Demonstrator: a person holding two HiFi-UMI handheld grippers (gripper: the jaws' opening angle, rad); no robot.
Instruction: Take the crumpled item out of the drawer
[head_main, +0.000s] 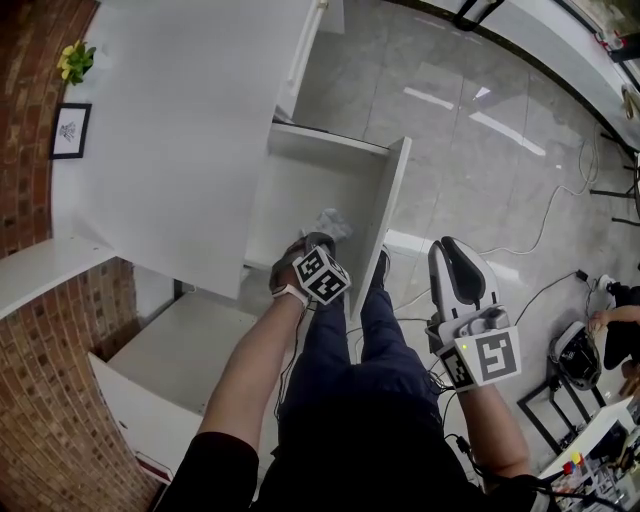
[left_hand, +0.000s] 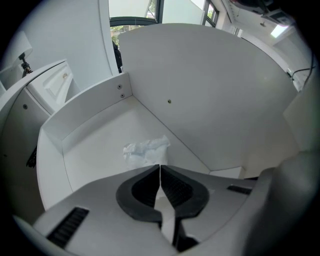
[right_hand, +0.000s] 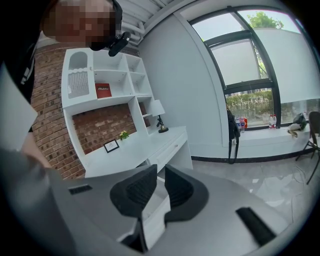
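Paper, white and crumpled into a loose wad (left_hand: 146, 150), lies on the floor of the open white drawer (left_hand: 90, 107) near its back corner. The drawer juts from a white desk (head_main: 170, 120) over glossy grey floor tiles (head_main: 470, 150). Nothing else is in the drawer. The left gripper (left_hand: 160, 167) reaches down into it, jaws pressed together at the wad's near edge; a pinch cannot be confirmed. The right gripper (right_hand: 159, 180) is raised outside, jaws slightly apart and empty.
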